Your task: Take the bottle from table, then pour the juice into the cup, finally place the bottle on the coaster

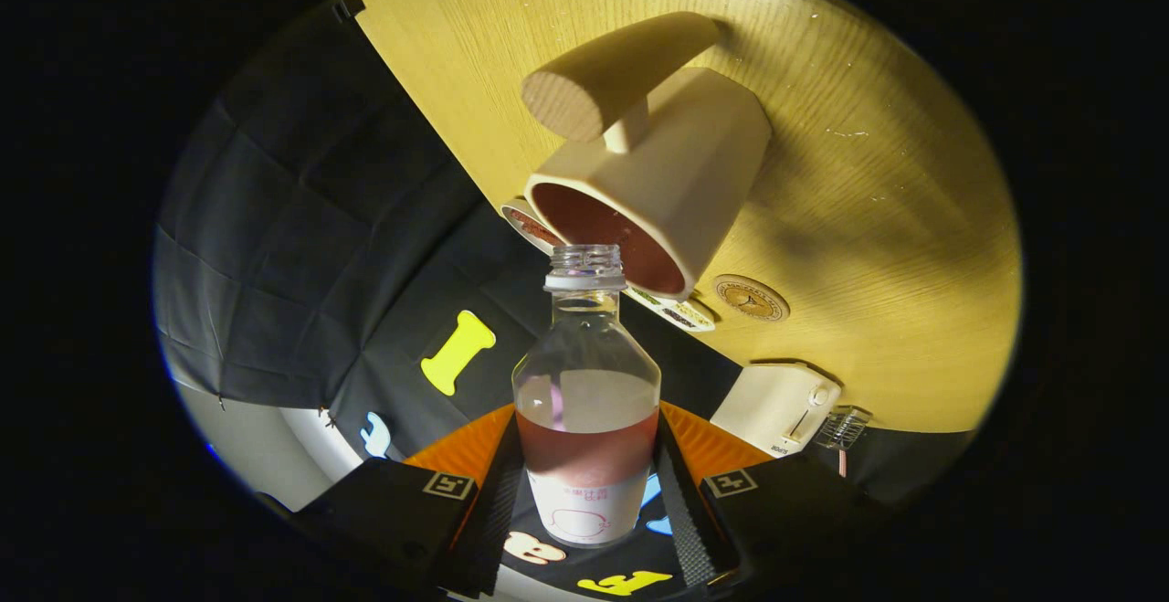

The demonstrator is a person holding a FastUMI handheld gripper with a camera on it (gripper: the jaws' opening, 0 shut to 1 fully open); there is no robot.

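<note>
Wooden table point(868, 173) beyond; claw point(586, 492) clamps bottle point(586, 401).

Gripper point(586, 501) fingers clamped on both sides of clear bottle point(586, 401), uncapped, part full of reddish juice, white label low on body. Bottle neck points straight ahead from fingers. Just beyond the mouth: cream cup point(667, 182) with wooden handle point(614, 74), reddish liquid inside, standing on the wooden table point(877, 218). Bottle mouth overlaps cup rim in view; contact unclear. Round coaster point(751, 298) on table just right of cup. White toaster point(776, 408) near table edge, right of bottle.
</note>
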